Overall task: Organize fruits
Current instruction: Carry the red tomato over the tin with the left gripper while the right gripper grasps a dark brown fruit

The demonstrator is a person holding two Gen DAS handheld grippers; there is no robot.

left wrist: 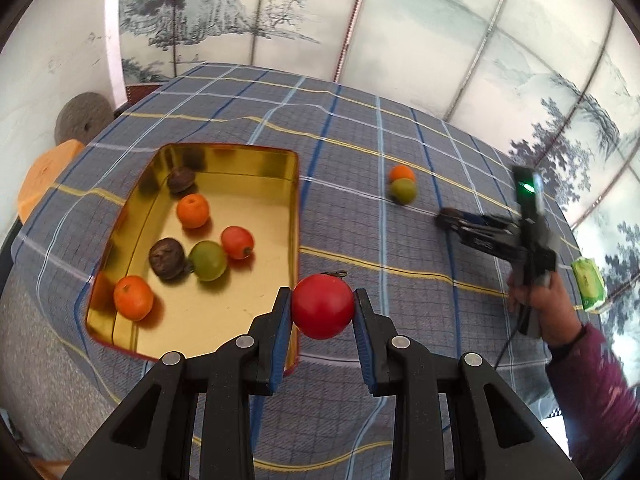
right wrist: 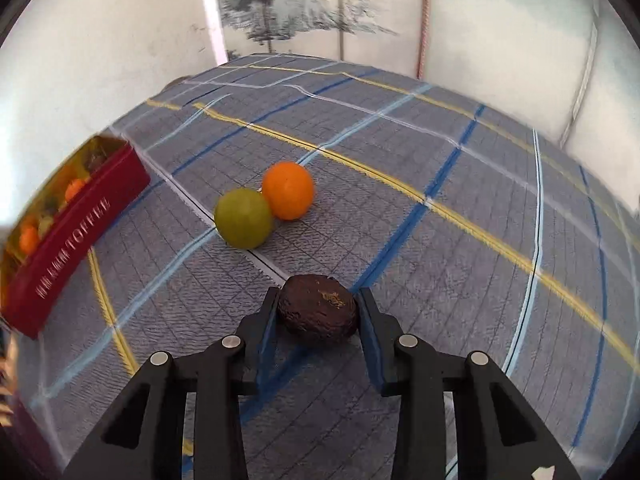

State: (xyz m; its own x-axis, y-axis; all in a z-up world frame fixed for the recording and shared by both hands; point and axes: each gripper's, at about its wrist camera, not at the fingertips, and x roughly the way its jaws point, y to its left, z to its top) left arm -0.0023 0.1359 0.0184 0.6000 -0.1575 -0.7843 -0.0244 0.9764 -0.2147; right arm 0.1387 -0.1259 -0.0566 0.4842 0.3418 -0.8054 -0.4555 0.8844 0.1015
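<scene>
Left gripper (left wrist: pixel 322 312) pinches a red fruit (left wrist: pixel 322 306) beside the tin (left wrist: pixel 294 184); right gripper (right wrist: pixel 318 312) clamps a brown fruit (right wrist: pixel 318 314). Tin lettering (right wrist: pixel 74 242) blurred, unreadable.

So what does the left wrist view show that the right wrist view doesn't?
Only left wrist: the left tool clamping a round red fruit, the gold tin's inside, the person's right hand. Only right wrist: the right tool around a dark brown wrinkled fruit, the tin's red lettered side. Both: the touching green fruit and orange fruit on the plaid cloth.
</scene>
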